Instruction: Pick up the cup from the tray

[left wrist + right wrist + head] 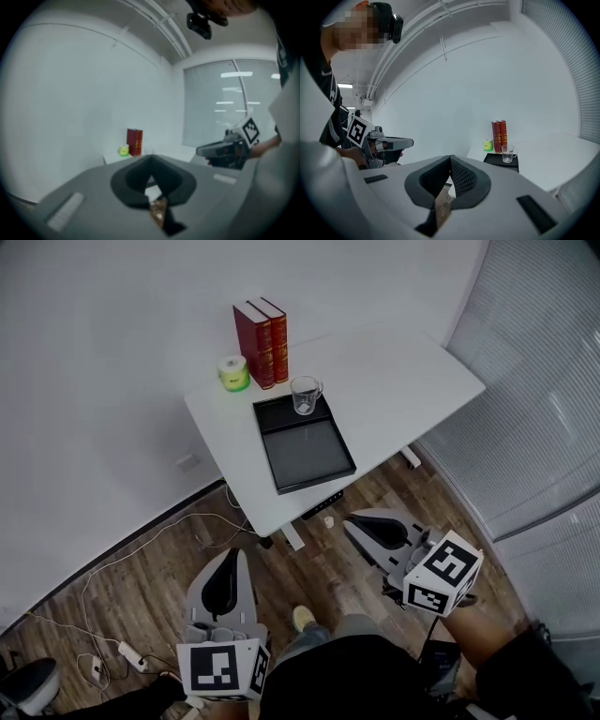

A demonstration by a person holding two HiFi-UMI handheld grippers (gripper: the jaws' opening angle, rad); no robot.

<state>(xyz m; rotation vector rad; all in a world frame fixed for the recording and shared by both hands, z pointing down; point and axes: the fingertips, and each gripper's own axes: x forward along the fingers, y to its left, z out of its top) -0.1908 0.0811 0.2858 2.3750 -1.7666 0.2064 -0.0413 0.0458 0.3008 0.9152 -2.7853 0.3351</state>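
A clear glass cup [306, 395] with a handle stands upright at the far end of a black tray [323, 470] on the white table [403, 390]. Both grippers are held low over the wooden floor, well short of the table's near edge. My left gripper [232, 557] is shut with nothing in it, and its tips meet in the left gripper view [151, 161]. My right gripper [356, 521] is also shut and empty [450, 159]. In the right gripper view the cup [507, 153] and tray [499, 161] appear far ahead, to the right.
Two red books [262, 341] and a green roll [232, 373] stand behind the tray. Window blinds [544, 381] line the right side. Cables and a power strip [131, 652] lie on the floor at the left. A white wall rises behind the table.
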